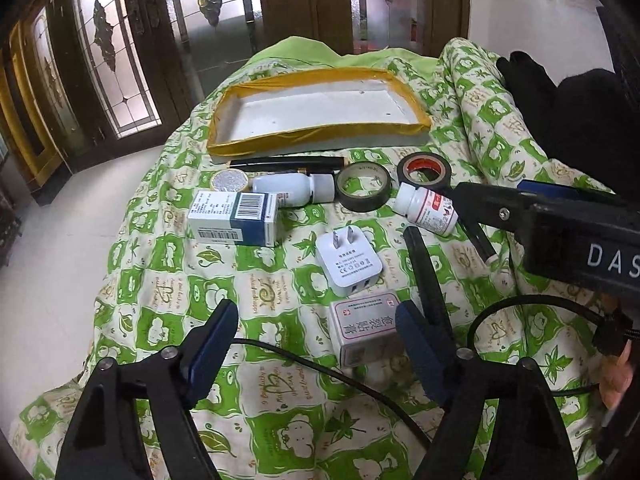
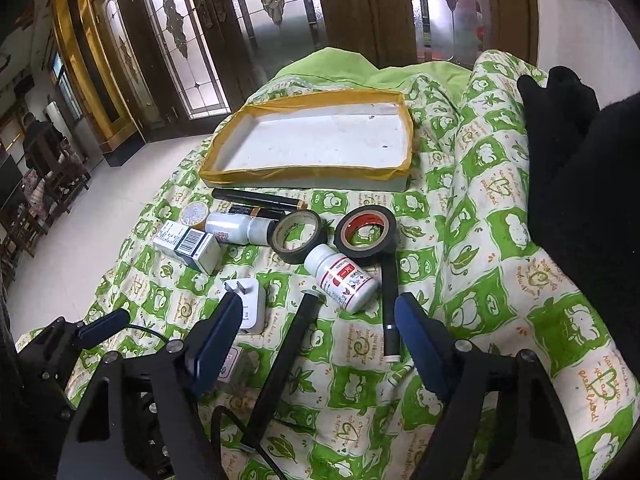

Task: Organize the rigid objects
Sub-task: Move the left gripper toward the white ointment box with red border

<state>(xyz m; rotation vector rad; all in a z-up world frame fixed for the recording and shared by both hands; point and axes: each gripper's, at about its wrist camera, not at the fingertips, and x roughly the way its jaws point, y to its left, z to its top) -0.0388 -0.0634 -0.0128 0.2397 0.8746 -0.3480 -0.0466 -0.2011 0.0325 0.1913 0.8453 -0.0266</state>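
Nothing moved yet: tray (image 2: 308, 178) sits bare at bed's far end. Bottles (image 2: 346, 278), tape rolls (image 2: 365, 236), boxes (image 1: 234, 220), charger (image 1: 349, 266) lie scattered just before it. Left gripper (image 1: 316, 344) and right gripper (image 2: 316, 336) both wide, holding nothing, poised for first pick.

Two tape rolls (image 2: 297, 237) — two bottles (image 2: 341, 277)

Pens (image 1: 286, 163) just before tray (image 1: 416, 104)
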